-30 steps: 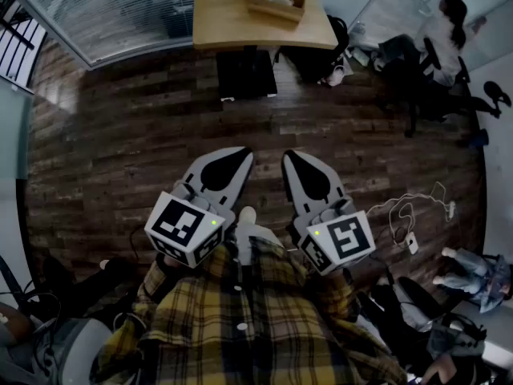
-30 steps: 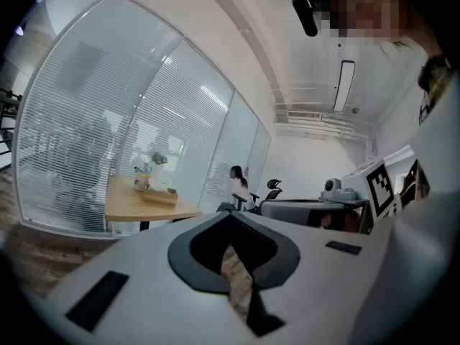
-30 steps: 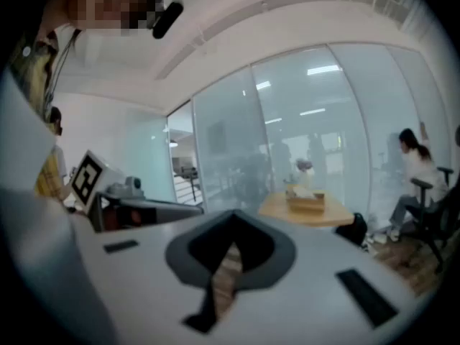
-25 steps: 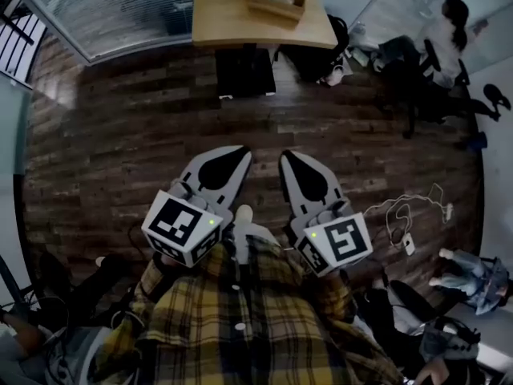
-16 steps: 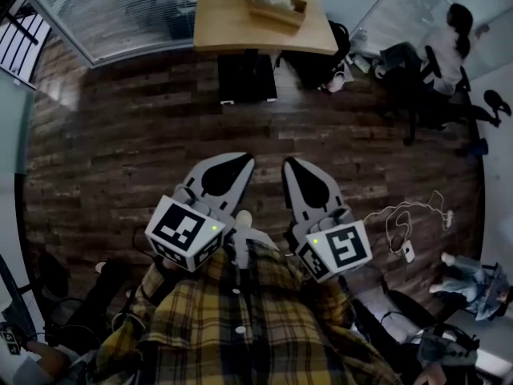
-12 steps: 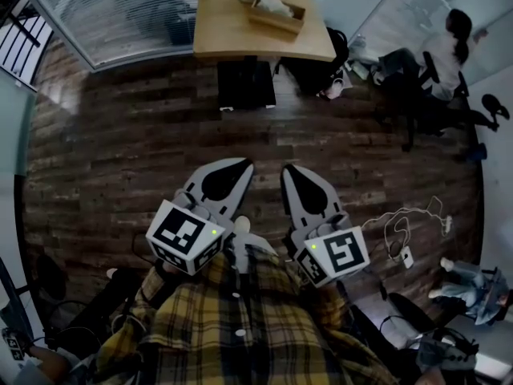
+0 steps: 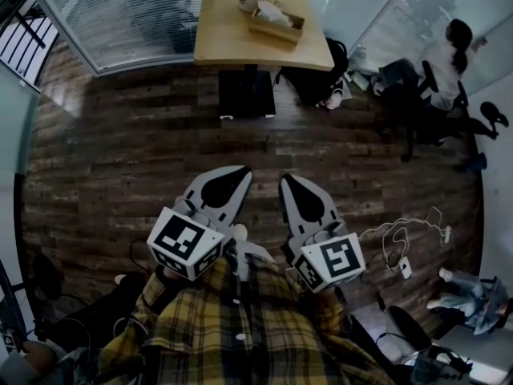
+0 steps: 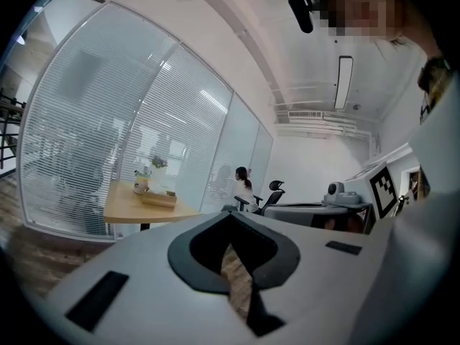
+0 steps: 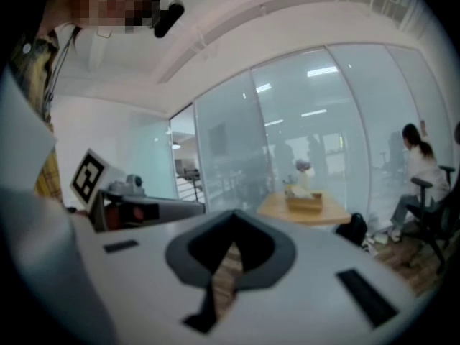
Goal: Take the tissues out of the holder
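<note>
Though small in the head view, the holder [image 7: 276,24] reads as a low, open wooden box with one tuft of white tissues [image 7: 271,10] standing out of its top, set toward the far end of the single pale worktop [image 7: 232,38]. It lies well apart from both grippers, straight ahead across the plank floor [image 7: 144,151]. The left gripper [image 7: 240,170] and right gripper [image 7: 286,179] each have their jaws closed together on nothing.
</note>
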The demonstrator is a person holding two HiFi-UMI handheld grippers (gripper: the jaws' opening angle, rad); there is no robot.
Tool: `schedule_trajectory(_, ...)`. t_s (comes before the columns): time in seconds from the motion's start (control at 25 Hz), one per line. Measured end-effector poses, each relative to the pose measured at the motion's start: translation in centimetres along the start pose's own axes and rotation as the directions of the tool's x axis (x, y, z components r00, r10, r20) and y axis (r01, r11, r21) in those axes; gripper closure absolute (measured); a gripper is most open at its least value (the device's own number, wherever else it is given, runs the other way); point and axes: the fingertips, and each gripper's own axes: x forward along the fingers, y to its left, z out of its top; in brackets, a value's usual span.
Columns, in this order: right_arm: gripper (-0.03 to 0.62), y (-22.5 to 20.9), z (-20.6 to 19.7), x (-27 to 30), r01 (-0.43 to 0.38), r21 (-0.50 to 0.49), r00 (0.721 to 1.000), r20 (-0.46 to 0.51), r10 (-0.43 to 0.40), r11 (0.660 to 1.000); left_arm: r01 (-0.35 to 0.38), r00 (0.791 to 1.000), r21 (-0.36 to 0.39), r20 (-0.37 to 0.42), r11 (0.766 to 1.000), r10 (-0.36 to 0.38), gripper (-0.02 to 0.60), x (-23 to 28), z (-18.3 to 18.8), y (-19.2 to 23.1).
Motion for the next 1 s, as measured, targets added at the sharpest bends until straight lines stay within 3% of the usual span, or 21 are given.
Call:
schedule_trajectory(0.4,0.583,-1.7,0.0,4.2,-0.015,0.012,1.000,-0.026,0.015,1.000,-0.012,1.000,-0.030,-0.022,0.999,0.011,0.574,2.9,0.5,3.6)
schedule_trajectory(1.0,0.583,-5.7,4.6,17.4,-0.008,-0.003,1.000,-0.023,0.008,1.000,0.056,0.998,-0.013,-0.018,0.998,-0.056,0.574,10.7,4.9,14.9)
